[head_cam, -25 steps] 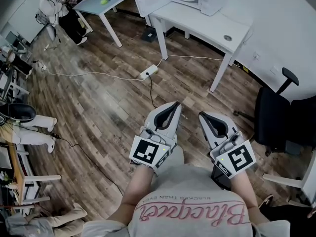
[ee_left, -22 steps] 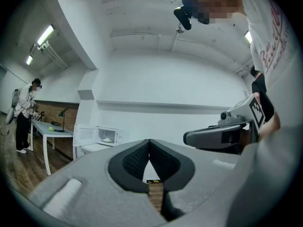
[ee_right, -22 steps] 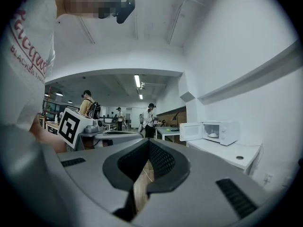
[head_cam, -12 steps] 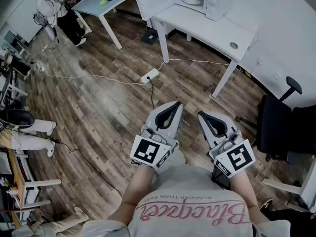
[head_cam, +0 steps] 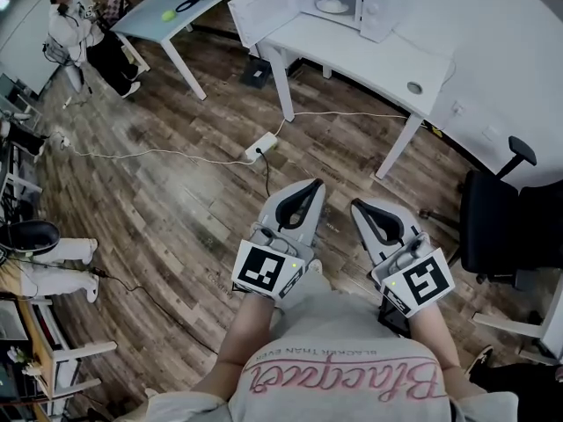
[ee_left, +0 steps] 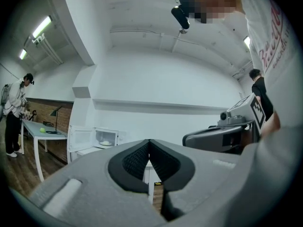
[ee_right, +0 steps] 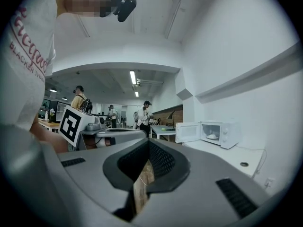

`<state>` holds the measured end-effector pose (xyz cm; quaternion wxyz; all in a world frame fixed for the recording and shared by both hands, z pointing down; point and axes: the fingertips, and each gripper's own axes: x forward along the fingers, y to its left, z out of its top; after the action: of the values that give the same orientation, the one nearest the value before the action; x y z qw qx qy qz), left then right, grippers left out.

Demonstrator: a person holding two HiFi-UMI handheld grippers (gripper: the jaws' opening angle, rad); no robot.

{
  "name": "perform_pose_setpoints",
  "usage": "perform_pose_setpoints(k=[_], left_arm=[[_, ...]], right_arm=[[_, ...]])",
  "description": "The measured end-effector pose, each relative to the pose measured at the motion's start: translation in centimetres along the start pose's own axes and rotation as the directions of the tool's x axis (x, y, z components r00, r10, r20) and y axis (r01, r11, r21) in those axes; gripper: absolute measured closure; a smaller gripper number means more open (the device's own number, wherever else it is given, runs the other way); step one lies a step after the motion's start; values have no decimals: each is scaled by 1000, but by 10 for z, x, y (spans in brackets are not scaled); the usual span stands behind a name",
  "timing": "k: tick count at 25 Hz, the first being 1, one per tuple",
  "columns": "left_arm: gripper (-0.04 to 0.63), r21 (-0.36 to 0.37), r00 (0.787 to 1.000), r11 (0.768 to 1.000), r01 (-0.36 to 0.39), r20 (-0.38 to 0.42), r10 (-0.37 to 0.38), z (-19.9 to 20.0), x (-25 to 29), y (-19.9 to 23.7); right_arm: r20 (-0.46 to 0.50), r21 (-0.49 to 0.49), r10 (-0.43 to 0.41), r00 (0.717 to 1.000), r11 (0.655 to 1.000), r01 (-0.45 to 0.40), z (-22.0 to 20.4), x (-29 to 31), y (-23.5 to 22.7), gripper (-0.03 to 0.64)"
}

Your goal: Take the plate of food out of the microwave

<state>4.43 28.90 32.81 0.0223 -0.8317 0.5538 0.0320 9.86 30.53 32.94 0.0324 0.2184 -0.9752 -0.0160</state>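
The white microwave [head_cam: 339, 5] stands at the far end of a white table [head_cam: 352, 51], its door [head_cam: 262, 9] swung open to the left. Inside it a plate of food [head_cam: 332, 5] shows as a pale mound; the plate [ee_right: 212, 136] also shows in the right gripper view. Both grippers are held level in front of the person's body, over the wooden floor and far short of the table. My left gripper [head_cam: 310, 185] is shut and empty, its pads meeting at the tip. My right gripper [head_cam: 361, 205] is shut too, with nothing between its pads.
A black office chair [head_cam: 493, 218] stands at the right. A power strip [head_cam: 262, 146] and cables lie on the floor before the table. A light blue table [head_cam: 167, 7] with a green ball [head_cam: 167, 14] stands at the back left, near a person [head_cam: 66, 25].
The floor has slid toward the person in the head view, and the table and microwave now sit a little lower and nearer. Both grippers keep their pose and stay shut.
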Motion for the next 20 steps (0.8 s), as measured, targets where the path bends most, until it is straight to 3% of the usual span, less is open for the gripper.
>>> perform_pose_setpoints(k=[8,20], left_arm=[[591,8,999,999,53,3,-53,-2,12,32],[591,-10,998,998,57,6,-57,-5,12,59]], right_arm=[[11,4,-35,999,999,35,1,39,-9,606],[-6,2,-41,999,999,41,-1,66,-8,606]])
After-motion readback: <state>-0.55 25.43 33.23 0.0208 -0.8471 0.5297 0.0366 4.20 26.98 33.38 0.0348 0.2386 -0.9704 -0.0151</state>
